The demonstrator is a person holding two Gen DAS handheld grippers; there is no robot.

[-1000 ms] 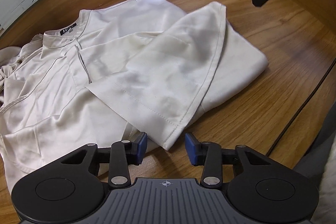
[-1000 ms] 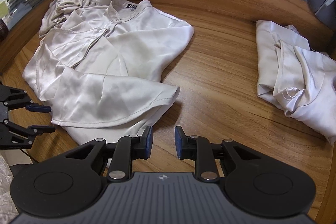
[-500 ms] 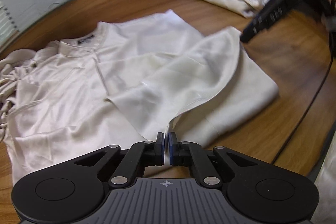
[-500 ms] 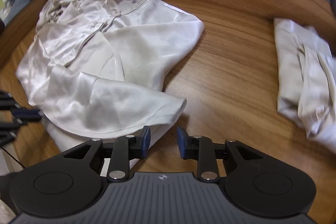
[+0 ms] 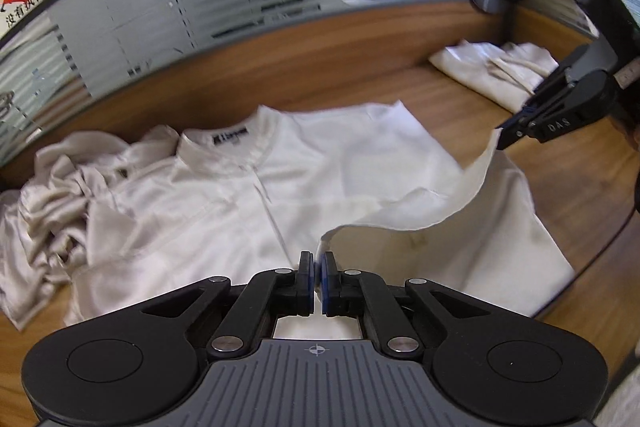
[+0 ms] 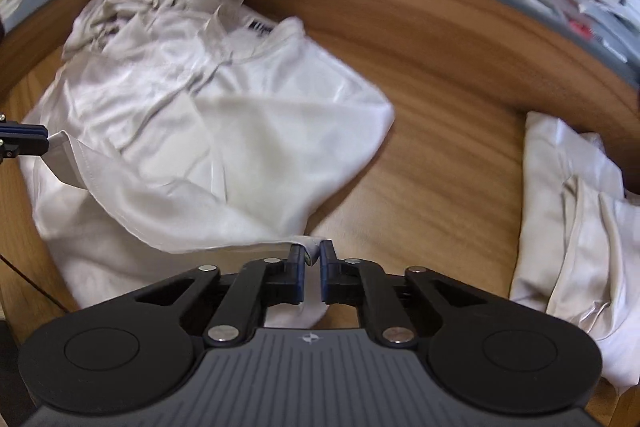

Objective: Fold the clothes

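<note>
A cream shirt [image 5: 224, 195] with a dark neck label lies spread on the wooden table [image 5: 360, 67]. My left gripper [image 5: 317, 265] is shut on one corner of its folded-over hem, which is raised off the cloth below. My right gripper [image 6: 313, 255] has the hem's other corner bunched between its pads, and its jaws are closing on it. The left wrist view has the right gripper [image 5: 504, 141] at the right, holding that corner up. In the right wrist view the shirt [image 6: 260, 131] fills the left half and the left gripper [image 6: 24, 139] pinches the hem at the frame's edge.
A folded cream garment [image 5: 496, 75] lies at the table's far right, also in the right wrist view [image 6: 568, 195]. Crumpled cloth [image 5: 52, 187] is heaped left of the shirt's collar. A wooden rim and a striped glass partition back the table. A dark cable [image 5: 600, 251] runs along the right edge.
My left jaws shut on the hem corner and rose with it. My right gripper moved onto the other corner and its jaws came together on it. The hem now hangs lifted between them.
</note>
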